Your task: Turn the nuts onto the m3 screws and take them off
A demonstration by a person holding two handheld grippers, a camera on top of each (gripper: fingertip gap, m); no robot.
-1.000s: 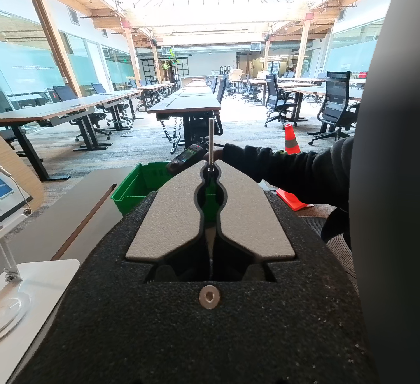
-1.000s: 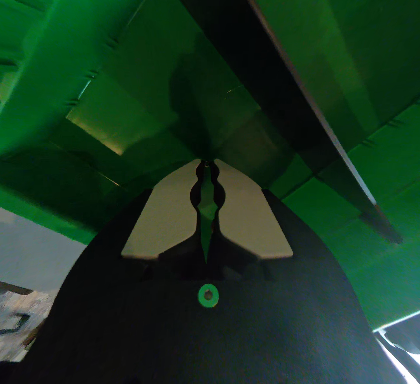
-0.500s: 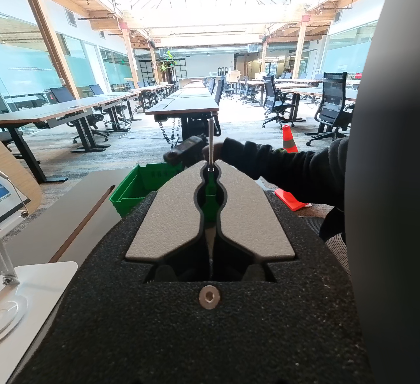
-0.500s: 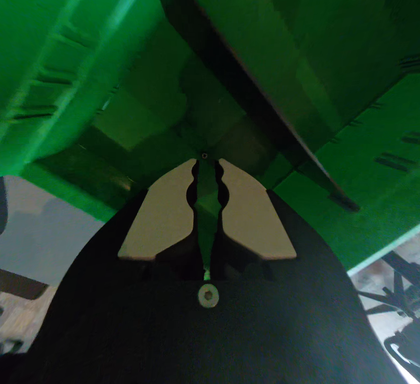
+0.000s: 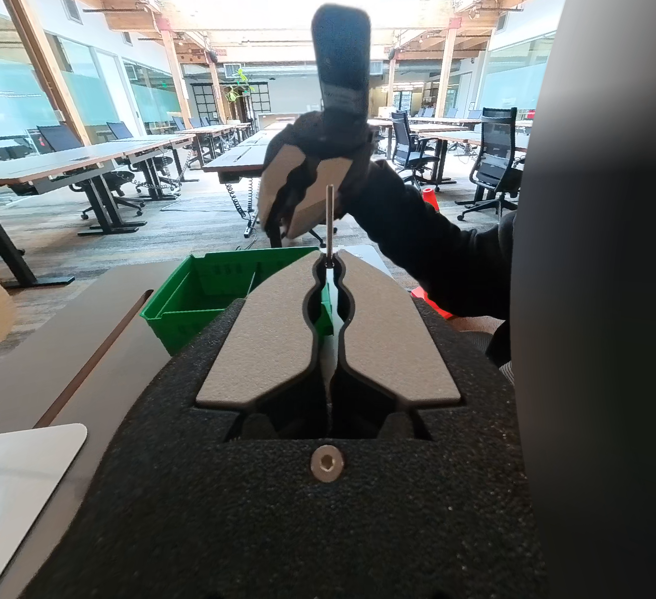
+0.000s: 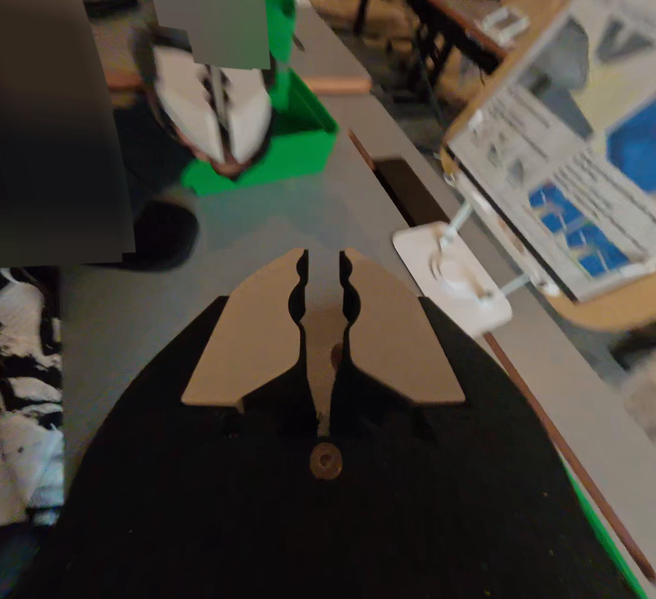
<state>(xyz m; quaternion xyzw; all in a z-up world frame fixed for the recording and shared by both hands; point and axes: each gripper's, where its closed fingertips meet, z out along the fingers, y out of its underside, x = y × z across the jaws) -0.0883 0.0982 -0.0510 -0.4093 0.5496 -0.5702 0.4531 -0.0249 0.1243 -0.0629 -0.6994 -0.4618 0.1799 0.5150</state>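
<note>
My left hand-held gripper (image 5: 329,261) pinched shut on screw (image 5: 329,220), screw upright above green bin (image 5: 198,292) at desk (image 5: 92,330) far edge. My right hand-held gripper (image 6: 323,255) open, bare, raised over desk.

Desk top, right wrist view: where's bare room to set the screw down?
Grey desk is bare between the green bin and the white stand base, right ahead of the open right gripper. Crowded on the right, by the stand and screen, and where the left gripper hangs over the bin.
</note>
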